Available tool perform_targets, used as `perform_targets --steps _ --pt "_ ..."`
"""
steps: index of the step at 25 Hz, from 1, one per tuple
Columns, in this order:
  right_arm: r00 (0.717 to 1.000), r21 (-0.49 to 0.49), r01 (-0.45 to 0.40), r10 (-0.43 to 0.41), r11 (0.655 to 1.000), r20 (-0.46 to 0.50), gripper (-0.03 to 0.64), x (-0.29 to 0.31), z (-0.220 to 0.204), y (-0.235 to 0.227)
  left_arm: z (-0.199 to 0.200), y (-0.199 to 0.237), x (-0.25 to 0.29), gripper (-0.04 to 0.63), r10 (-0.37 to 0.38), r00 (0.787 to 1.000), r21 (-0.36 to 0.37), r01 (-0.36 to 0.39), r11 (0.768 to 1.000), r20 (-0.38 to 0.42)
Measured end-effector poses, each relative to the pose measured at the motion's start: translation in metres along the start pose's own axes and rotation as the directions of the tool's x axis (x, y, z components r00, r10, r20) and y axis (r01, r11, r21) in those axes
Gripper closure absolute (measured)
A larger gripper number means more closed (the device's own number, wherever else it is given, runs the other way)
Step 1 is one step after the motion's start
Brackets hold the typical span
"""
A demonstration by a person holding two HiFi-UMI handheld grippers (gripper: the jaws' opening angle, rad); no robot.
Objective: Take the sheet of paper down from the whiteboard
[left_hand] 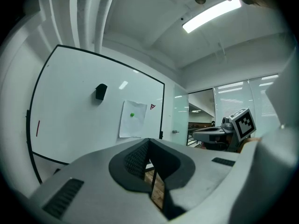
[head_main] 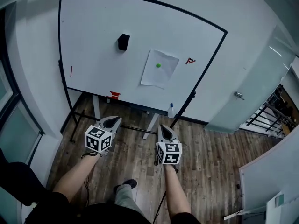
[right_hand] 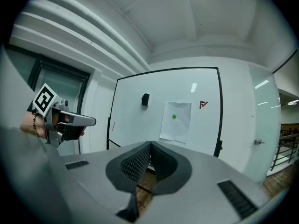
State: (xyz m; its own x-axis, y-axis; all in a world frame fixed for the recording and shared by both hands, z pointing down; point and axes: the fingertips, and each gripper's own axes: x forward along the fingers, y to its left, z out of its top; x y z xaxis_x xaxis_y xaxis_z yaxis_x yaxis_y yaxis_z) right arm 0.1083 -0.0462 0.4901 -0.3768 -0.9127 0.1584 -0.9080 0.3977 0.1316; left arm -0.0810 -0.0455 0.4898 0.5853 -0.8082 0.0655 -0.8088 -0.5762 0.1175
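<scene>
A white sheet of paper [head_main: 159,69] hangs on the whiteboard [head_main: 103,22], pinned by a small green magnet [head_main: 158,65]. It also shows in the left gripper view as the paper [left_hand: 132,119] and in the right gripper view as the paper [right_hand: 175,122]. My left gripper [head_main: 115,120] and right gripper [head_main: 162,128] are held side by side well short of the board, both pointing at it. Both have their jaws shut with nothing between them. The left gripper's tips [left_hand: 148,142] and the right gripper's tips [right_hand: 150,146] meet in their own views.
A black eraser [head_main: 123,42] sticks to the board left of the paper, with a red mark [head_main: 190,60] to its right and a red line [head_main: 71,71] at the left edge. A red item [head_main: 115,95] and a bottle [head_main: 171,110] sit by the board's tray. The stand's legs [head_main: 152,123] rest on wooden floor. A glass door [head_main: 243,101] is right.
</scene>
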Motion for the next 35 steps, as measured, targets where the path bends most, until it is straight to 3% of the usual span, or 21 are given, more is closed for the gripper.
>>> perform_targets --steps 13,28,35 --pt "0.999 0.044 -0.032 0.031 0.998 0.034 0.592 0.098 0.027 -0.048 0.019 0.035 0.099 0.574 -0.036 0.999 -0.023 0.035 0.999 -0.032" --pt "0.999 0.092 -0.042 0.038 0.995 0.036 0.592 0.169 0.027 -0.114 0.026 0.066 0.197 0.574 -0.027 0.998 -0.021 0.025 0.999 -0.061" --pt "0.998 0.111 -0.045 0.039 0.993 0.051 0.592 0.204 0.032 -0.138 0.035 0.075 0.237 0.574 -0.03 0.997 0.011 0.03 0.999 -0.071"
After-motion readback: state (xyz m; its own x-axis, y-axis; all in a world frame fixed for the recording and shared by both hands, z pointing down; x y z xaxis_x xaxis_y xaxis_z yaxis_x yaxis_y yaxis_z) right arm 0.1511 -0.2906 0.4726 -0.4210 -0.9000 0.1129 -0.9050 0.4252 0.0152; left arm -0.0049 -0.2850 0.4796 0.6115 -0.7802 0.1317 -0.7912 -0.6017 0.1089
